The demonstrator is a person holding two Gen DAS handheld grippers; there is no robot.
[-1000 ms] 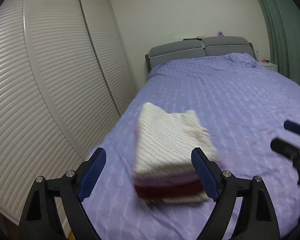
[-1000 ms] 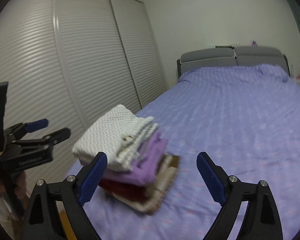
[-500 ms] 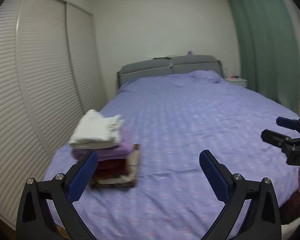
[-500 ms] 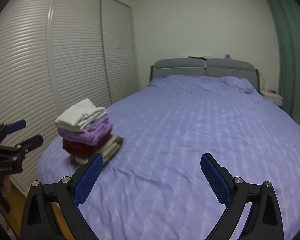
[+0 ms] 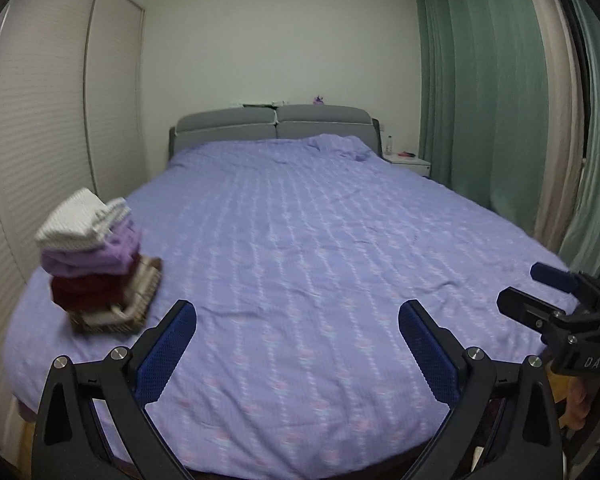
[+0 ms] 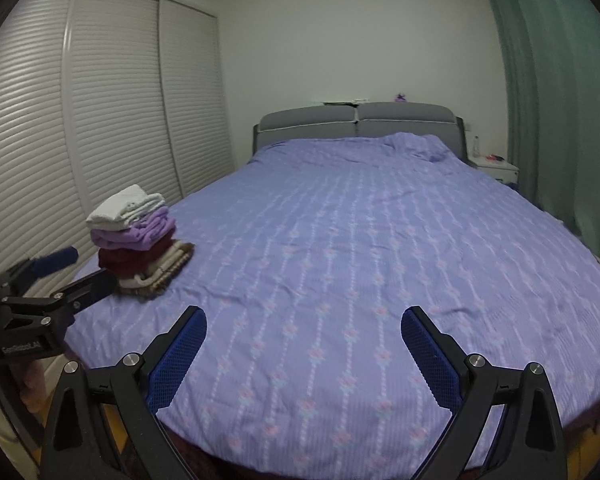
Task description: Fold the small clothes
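At bottom of both wrist frames my left gripper and right gripper stand spread wide, holding nothing | mid-left: folded stack of small clothes rests near the bed edge | step: stacking looks finished | next: find another garment; none visible.

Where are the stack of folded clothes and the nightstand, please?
stack of folded clothes [image 6: 134, 246]: right wrist view, on the purple layer near the middle of the stack.
nightstand [image 5: 410, 163]: left wrist view, on its white top.
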